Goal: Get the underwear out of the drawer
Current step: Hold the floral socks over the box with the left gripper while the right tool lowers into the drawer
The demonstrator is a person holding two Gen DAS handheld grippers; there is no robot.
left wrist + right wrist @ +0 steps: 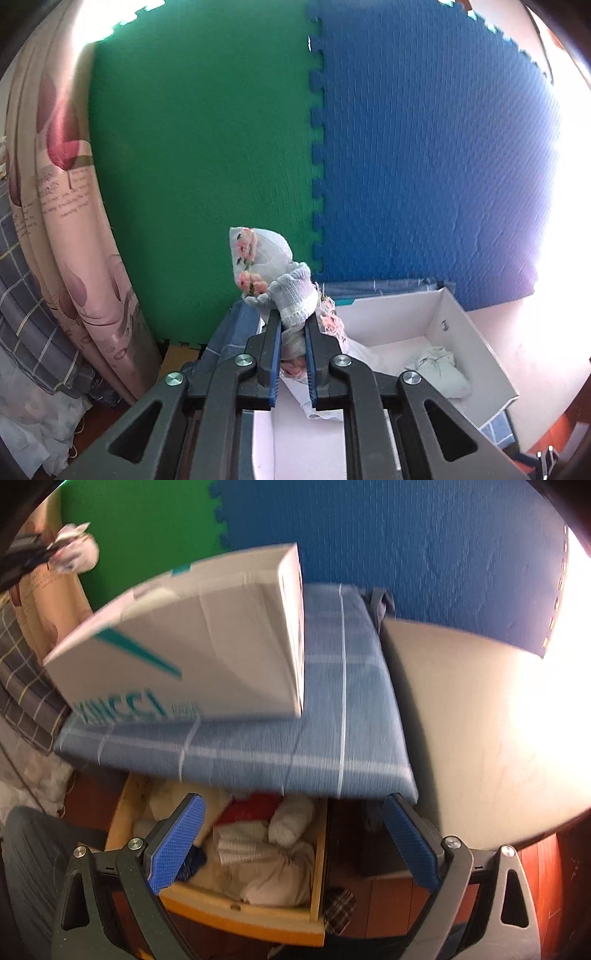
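My left gripper (293,315) is shut on a bunched piece of white underwear with pink flowers (258,254), held up in front of the foam wall mats. The same bundle (79,550) shows at the top left of the right wrist view. Below it, the wooden drawer (240,915) stands pulled out, holding several rolled garments: a red one (255,806), a white roll (291,819), a striped one (240,842) and a beige bundle (280,878). My right gripper (293,801) hangs open above the drawer with nothing between its fingers.
An open white box (399,314) sits on a blue checked cushion (332,720) above the drawer, with a pale bundle (439,373) inside. Green (203,129) and blue (424,147) foam mats cover the wall. A flowered curtain (66,184) hangs at the left.
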